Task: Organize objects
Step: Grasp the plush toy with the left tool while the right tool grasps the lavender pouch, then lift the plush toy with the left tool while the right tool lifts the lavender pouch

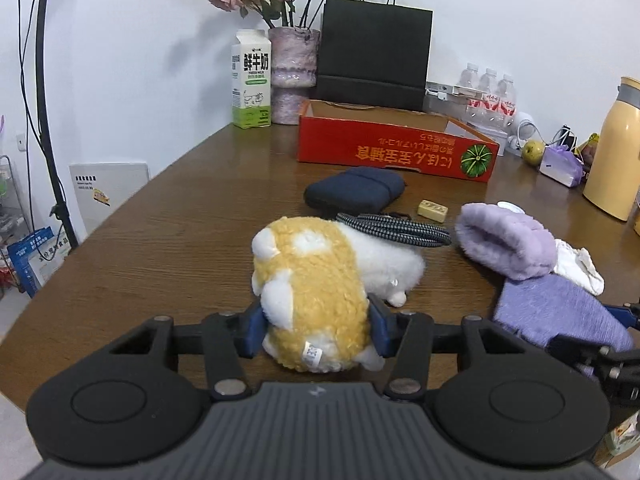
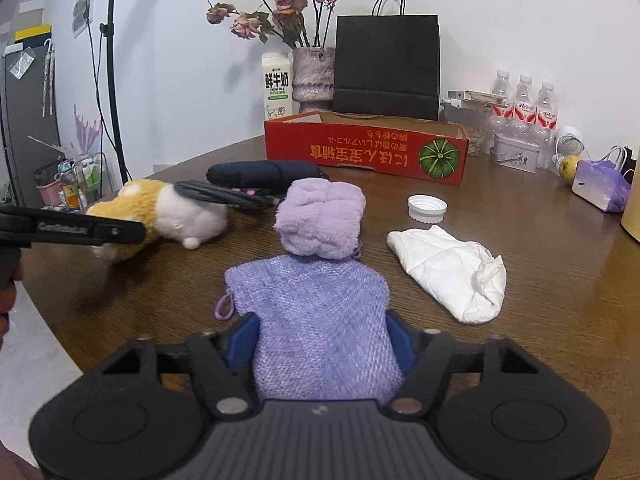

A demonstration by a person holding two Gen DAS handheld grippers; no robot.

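Note:
My left gripper [image 1: 316, 330] is shut on a yellow and white plush toy [image 1: 320, 268] that lies on the wooden table [image 1: 180, 220]; the toy also shows at the left of the right wrist view [image 2: 168, 212]. My right gripper [image 2: 322, 346] is shut on the near end of a purple knitted cloth [image 2: 316, 312] with a fluffy purple top [image 2: 320, 220], seen too in the left wrist view [image 1: 560, 312]. An open red cardboard box [image 1: 396, 152] stands behind them, also in the right wrist view [image 2: 364, 152].
On the table lie a dark blue pouch [image 1: 356, 192], a braided cable [image 1: 396, 228], a small cream tile [image 1: 433, 211], a white bottle cap [image 2: 427, 208] and a white cloth [image 2: 452, 272]. A milk carton [image 1: 251, 80], vase, black bag [image 2: 386, 64], water bottles and yellow flask [image 1: 616, 148] stand behind.

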